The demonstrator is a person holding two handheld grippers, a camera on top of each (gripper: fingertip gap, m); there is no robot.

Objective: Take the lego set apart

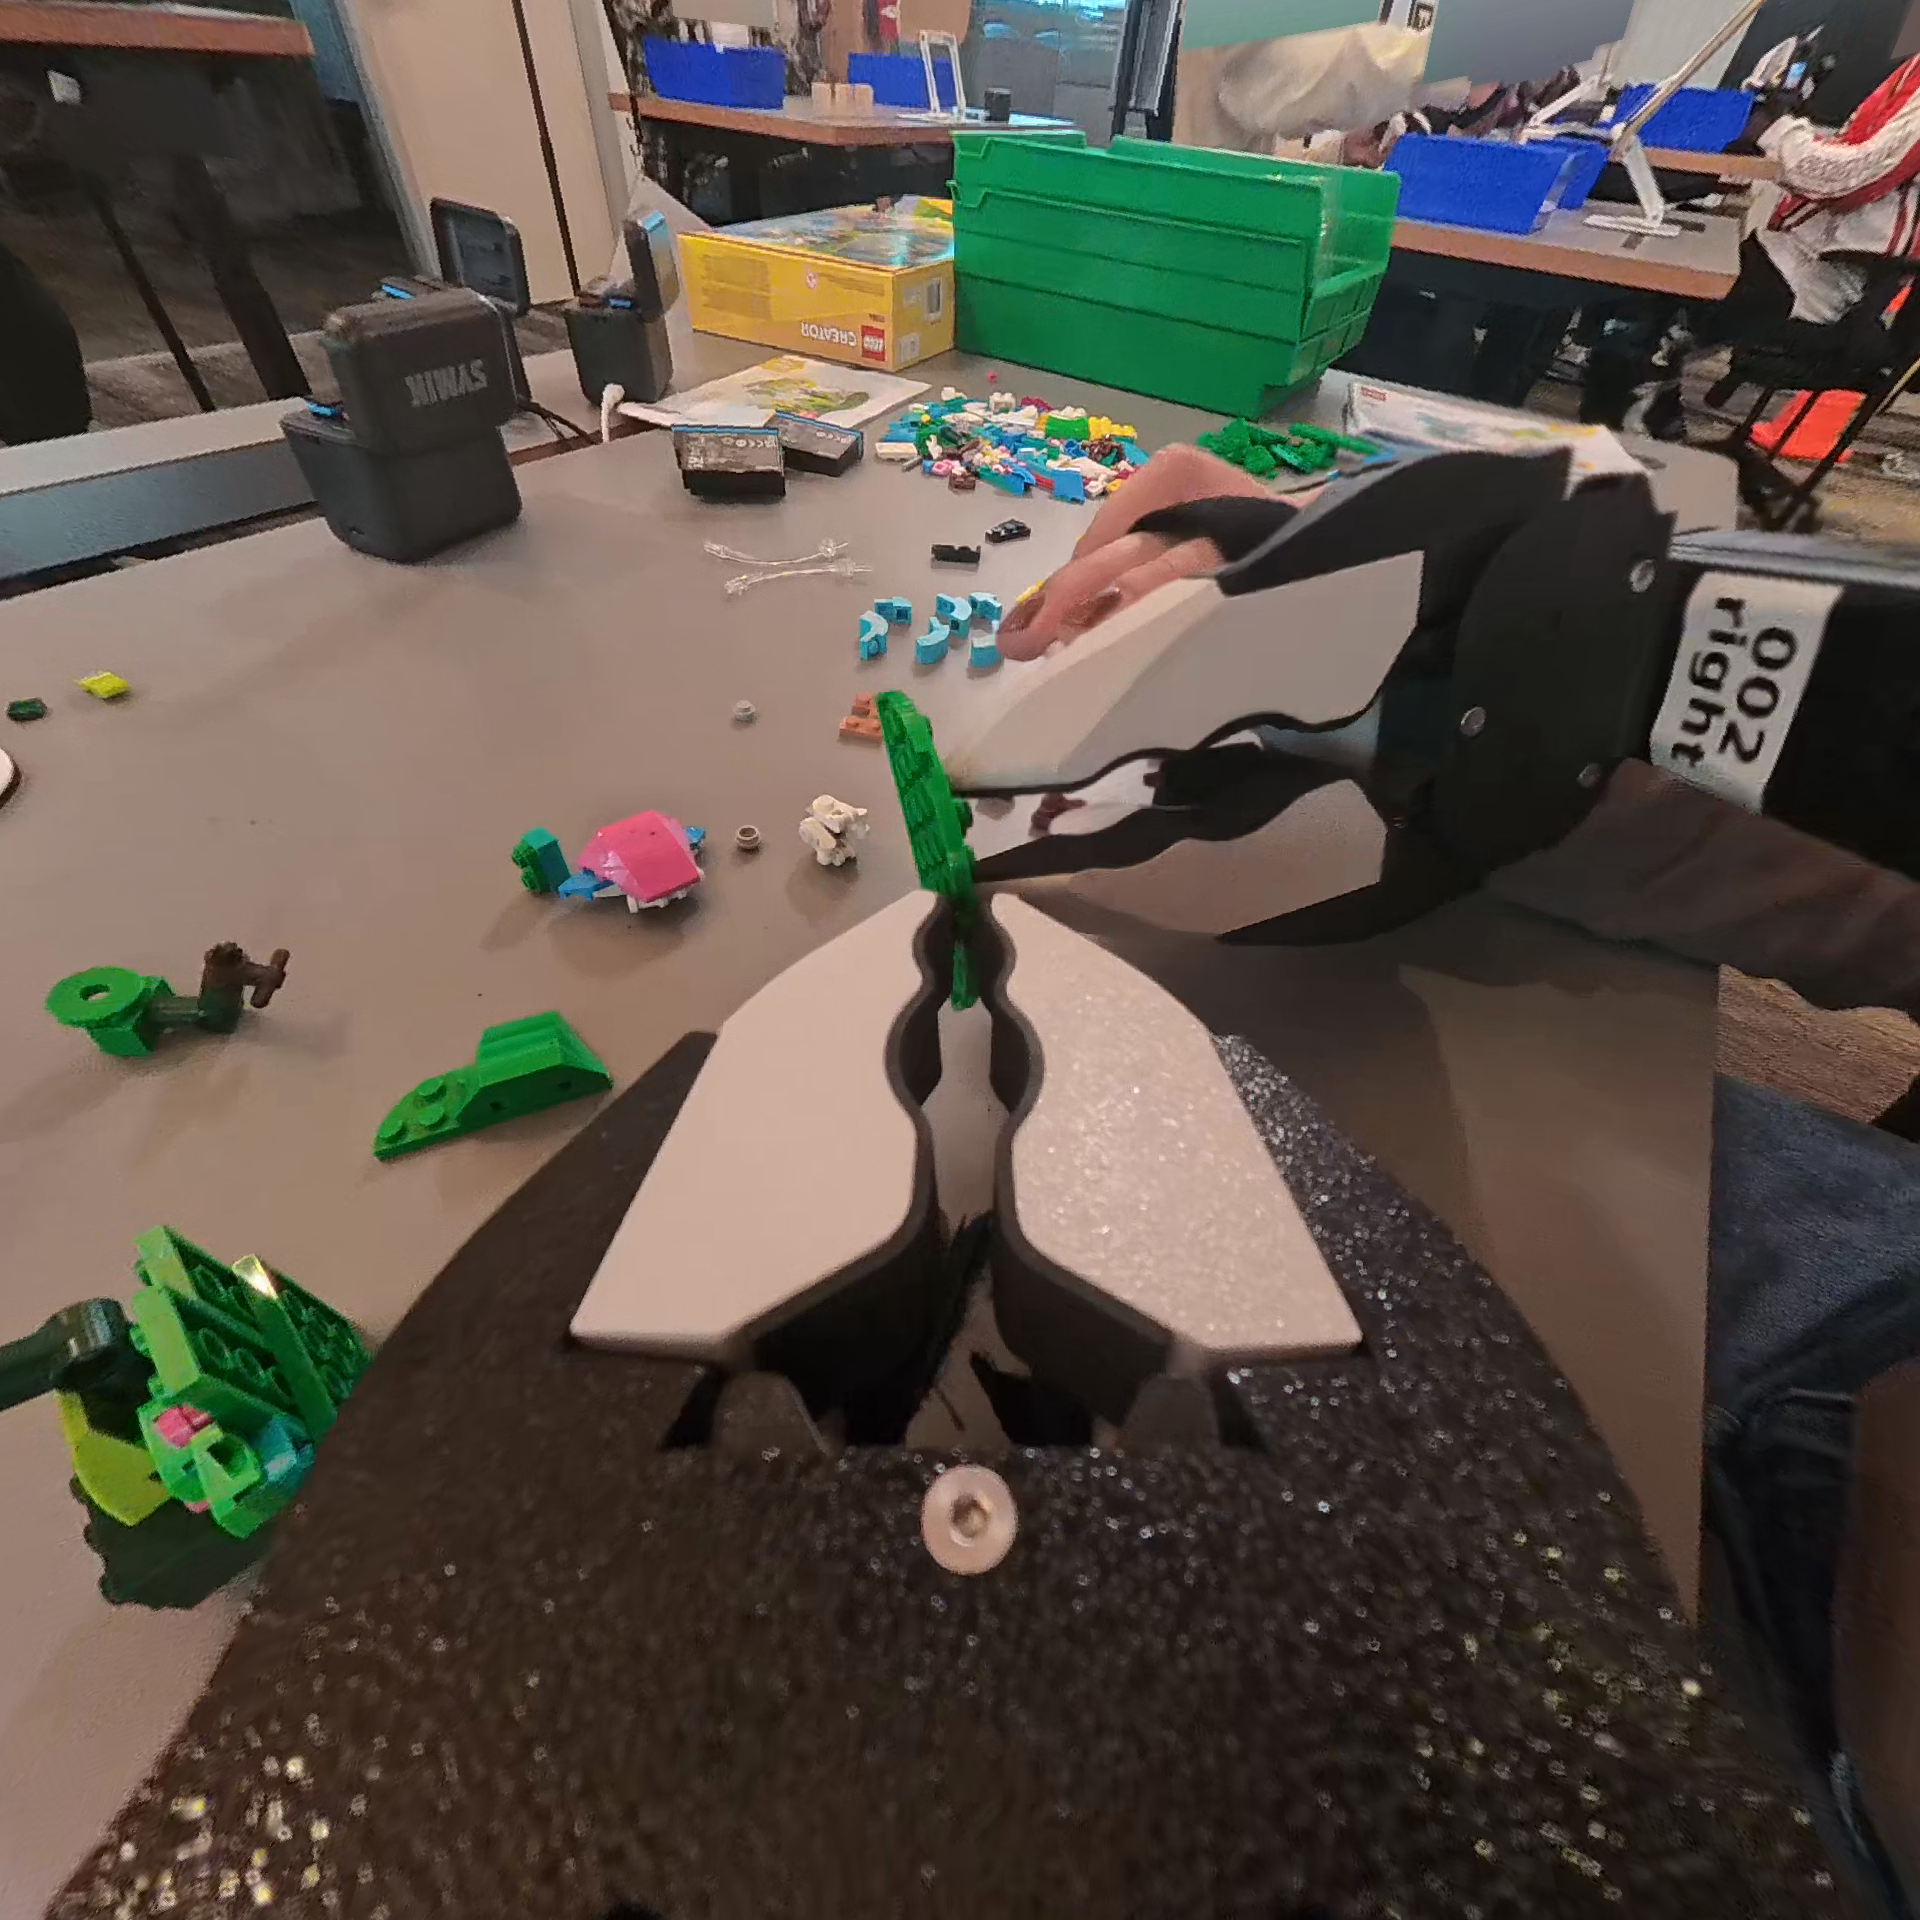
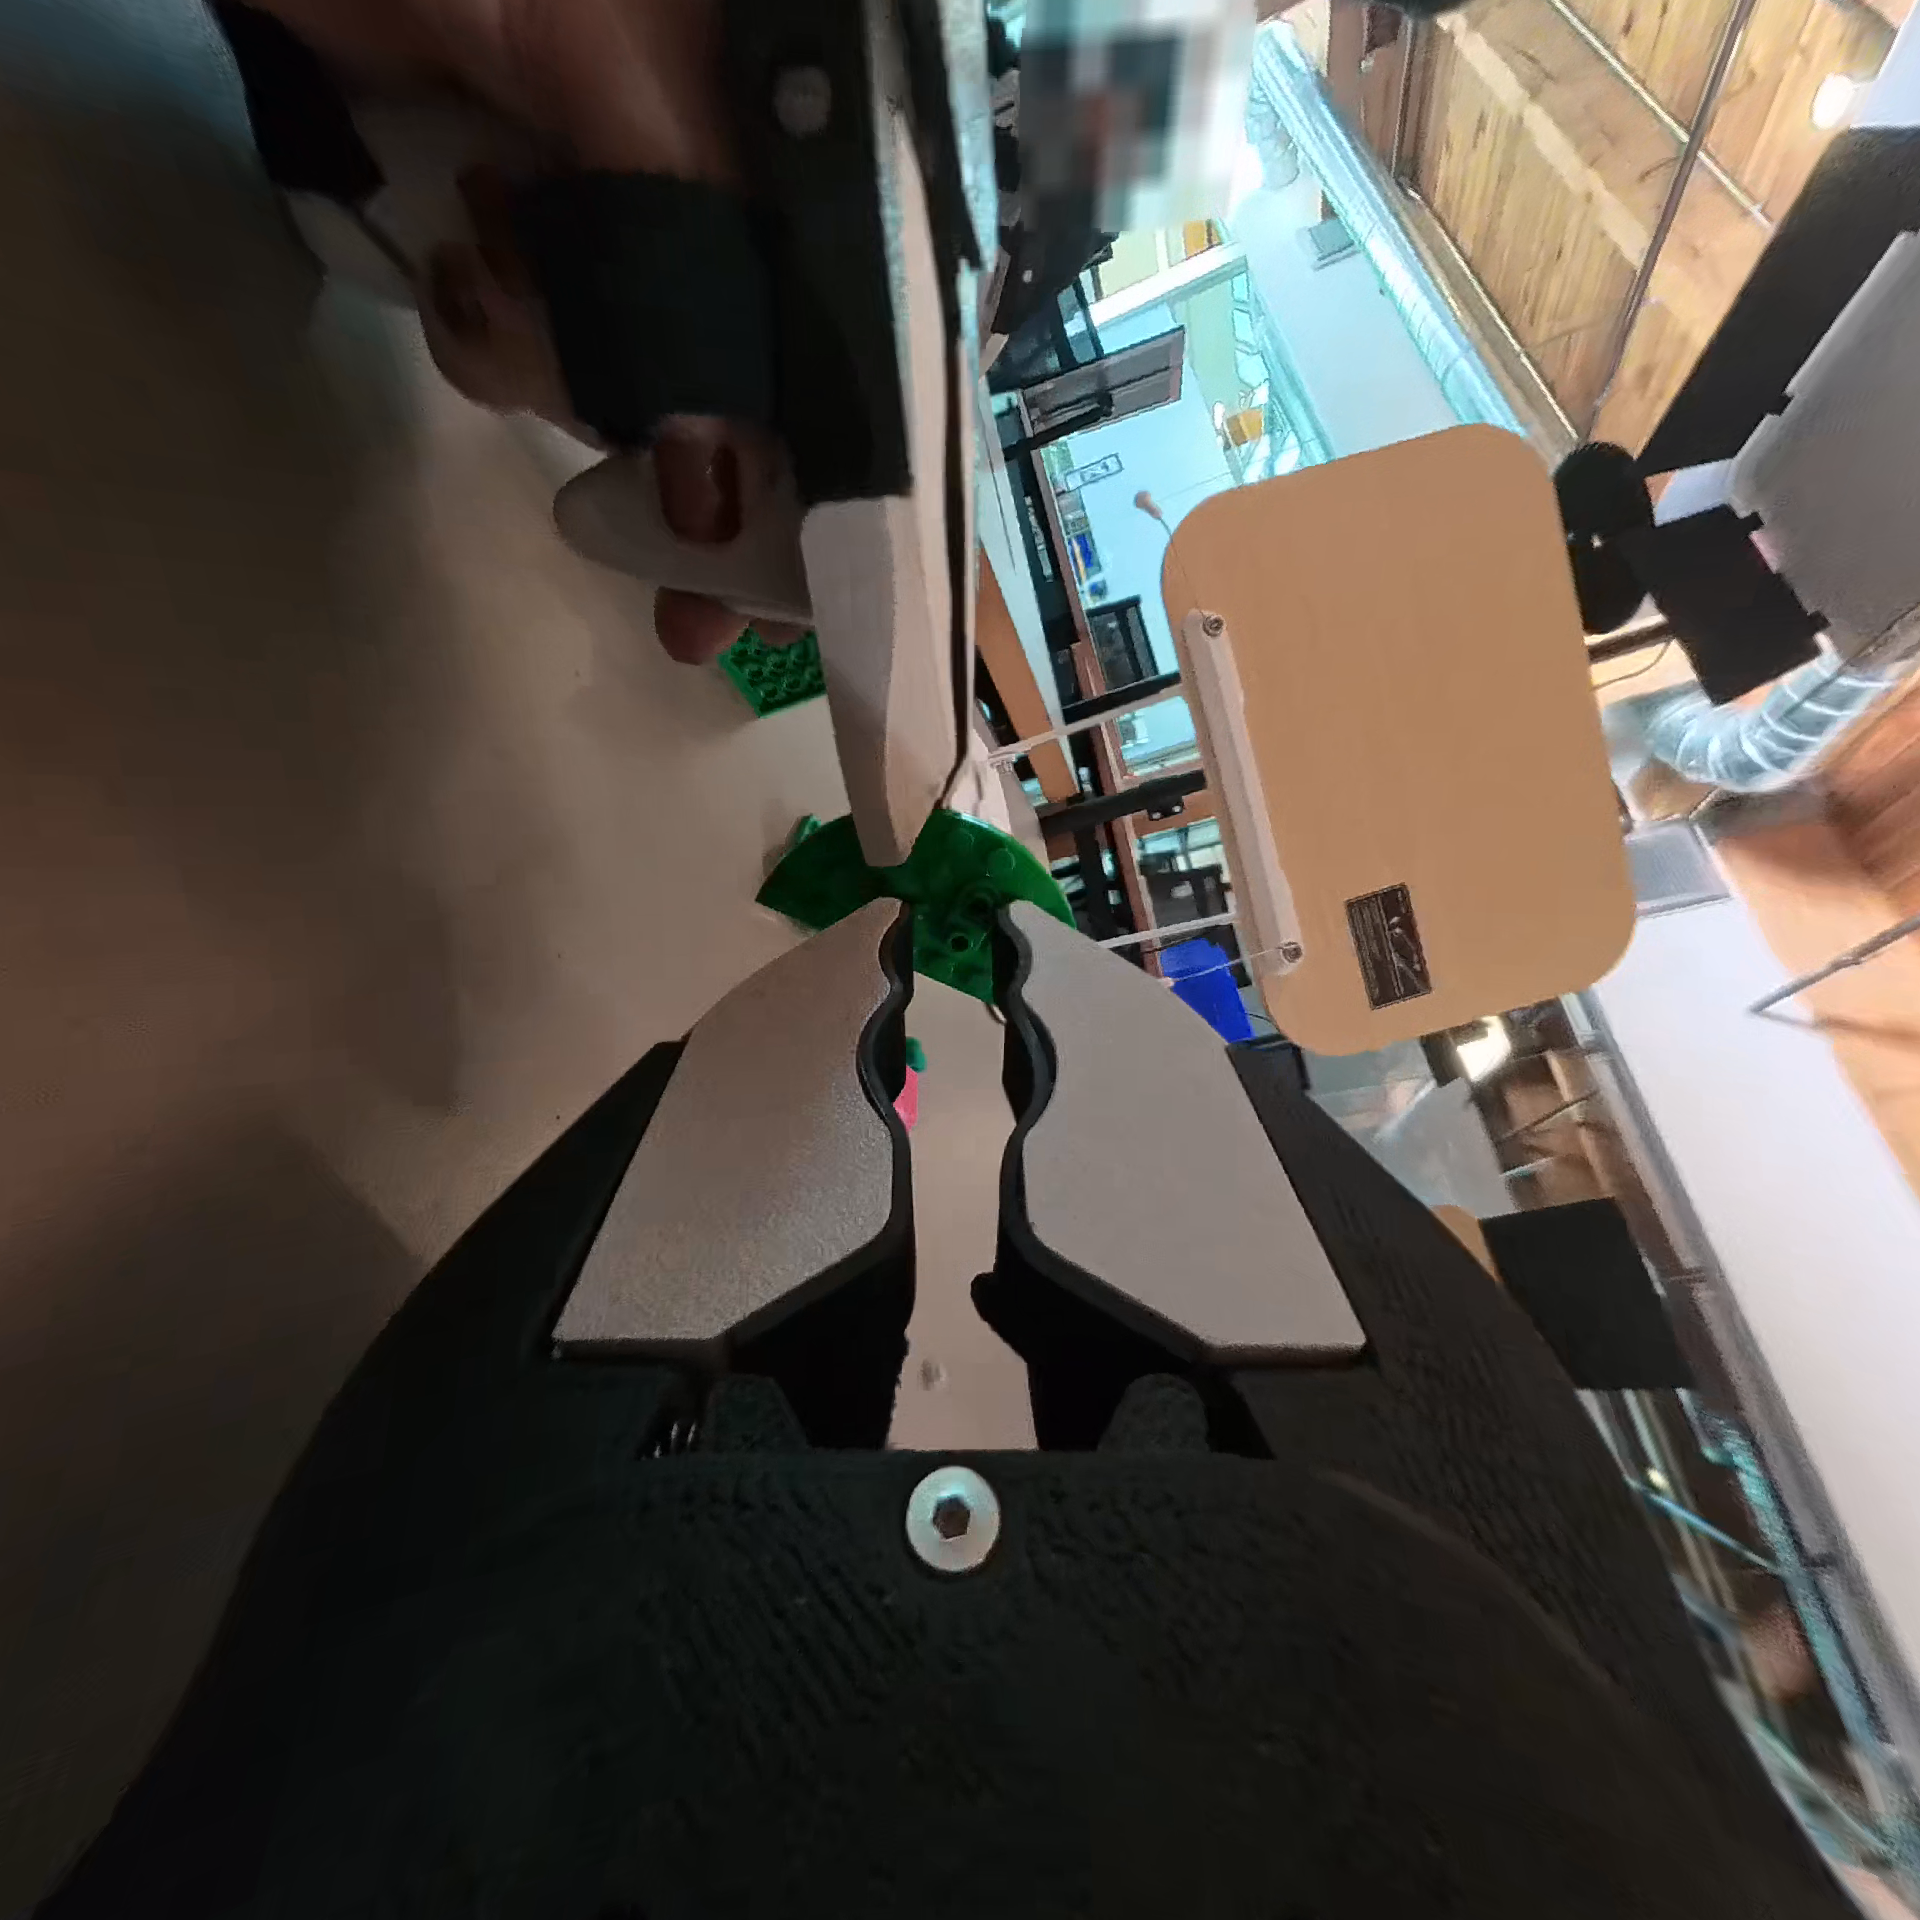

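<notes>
- Green round lego plate (image 1: 928,821) stands on edge above the grey tabletop (image 1: 416,665), gripped from two sides at once.
- Left tongs (image 1: 961,920) are nearly closed, pinching the plate's lower rim between their tips.
- Right tongs (image 1: 961,831) come in from the right side, tipped on their side, and are clamped on the plate's middle; a person's hand (image 1: 1122,582) holds their handle.
- From the right wrist view, the right tongs (image 2: 954,914) show a narrow gap filled by the plate (image 2: 961,883), while the left tongs (image 2: 899,831) reach down onto the same piece from above.
- A pink and blue lego model (image 1: 634,857) lies on the tabletop to the left of the plate, with a small white figure (image 1: 831,828) between them.
- A green wedge piece (image 1: 499,1081) and a green stalk piece (image 1: 145,1003) lie farther left, apart from each other.
- A leafy green assembly (image 1: 223,1382) sits at the near left edge.
- A heap of mixed loose bricks (image 1: 1018,442) lies toward the far side, in front of stacked green bins (image 1: 1164,260) and a yellow box (image 1: 821,286).
</notes>
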